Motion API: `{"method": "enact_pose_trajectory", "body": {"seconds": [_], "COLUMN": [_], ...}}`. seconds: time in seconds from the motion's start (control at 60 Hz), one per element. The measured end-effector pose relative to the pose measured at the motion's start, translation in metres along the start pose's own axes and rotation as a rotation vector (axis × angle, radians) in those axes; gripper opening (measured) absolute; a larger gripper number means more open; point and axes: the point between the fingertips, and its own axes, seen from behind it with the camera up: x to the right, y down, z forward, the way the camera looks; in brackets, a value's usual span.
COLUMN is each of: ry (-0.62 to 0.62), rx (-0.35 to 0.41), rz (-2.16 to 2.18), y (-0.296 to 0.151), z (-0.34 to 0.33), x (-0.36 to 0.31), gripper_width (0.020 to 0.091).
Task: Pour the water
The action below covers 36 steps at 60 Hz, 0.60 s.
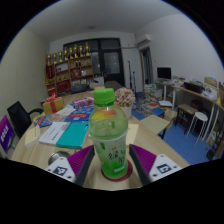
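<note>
I see a light wooden table carrying everything. Taking the green-capped bottle as my landmark: to its left lie a teal notebook and white papers. Beyond those sits a red box. Behind the bottle I can make out mixed clutter I can't identify. Right of it, bare wood.

Single view only — camera rides on the gripper, looking forward along its two fingers, whose tips sit at the bottom. Very near a green-capped bottle standing between the fingers. Wide-angle, slightly downward over a cluttered table; beyond, the room's far shelves and a side desk — no second view to overlap.
</note>
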Motion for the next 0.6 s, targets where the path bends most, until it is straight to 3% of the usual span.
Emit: {"method": "enact_pose_trajectory", "body": {"seconds": [0.017,0.033,0.167,0.6], "ry": [0.002,0.010,0.058,0.140], "rx": [-0.002,-0.008,-0.049,-0.041], "rz": [0.008,0.016,0.014,-0.042], "y": [0.001,-0.002,0.007,0.010], "z": [-0.006,-0.021,-0.082,-0.348], "x": [-0.001,-0.014,-0.023,-0.098], "gripper_width": [0.0853,0.0856,0.0836,0.0831]}}
